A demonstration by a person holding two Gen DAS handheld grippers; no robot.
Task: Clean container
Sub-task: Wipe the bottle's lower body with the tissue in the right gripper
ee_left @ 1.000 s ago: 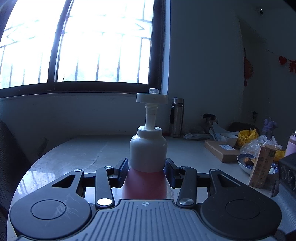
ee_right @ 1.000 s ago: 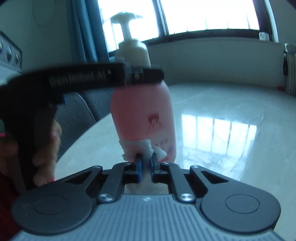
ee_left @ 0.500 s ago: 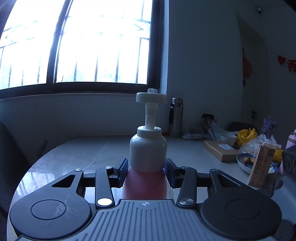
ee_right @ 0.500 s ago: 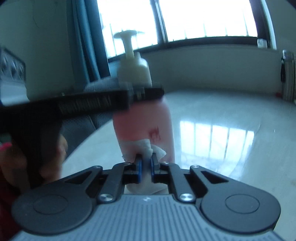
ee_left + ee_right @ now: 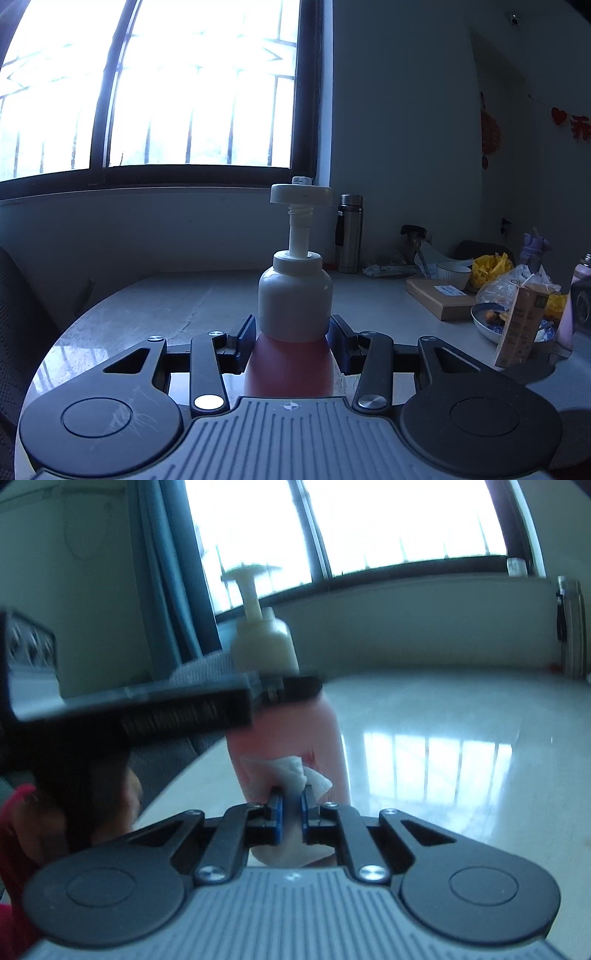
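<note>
A pink pump bottle [image 5: 291, 365] with a white cap and pump head stands upright on the pale table. My left gripper [image 5: 291, 338] is shut on its body just under the white cap. In the right wrist view the same pump bottle [image 5: 295, 734] shows with the left gripper [image 5: 280, 688] clamped around its shoulder. My right gripper [image 5: 291, 801] is shut on a white tissue [image 5: 288, 771], which presses against the bottle's lower pink side. A person's hand [image 5: 110, 805] holds the left gripper's handle at the left.
A steel flask [image 5: 349, 232] stands by the wall beyond the bottle. At the right of the table lie a cardboard box [image 5: 439, 299], a white bowl [image 5: 452, 269], bags, a plate of food [image 5: 495, 321] and a carton [image 5: 519, 325]. A dark chair [image 5: 18, 325] sits left.
In the right wrist view the bottle and tissue sit slightly higher and further right in frame, with the tissue higher on the pink side. The left gripper's view is unchanged.
</note>
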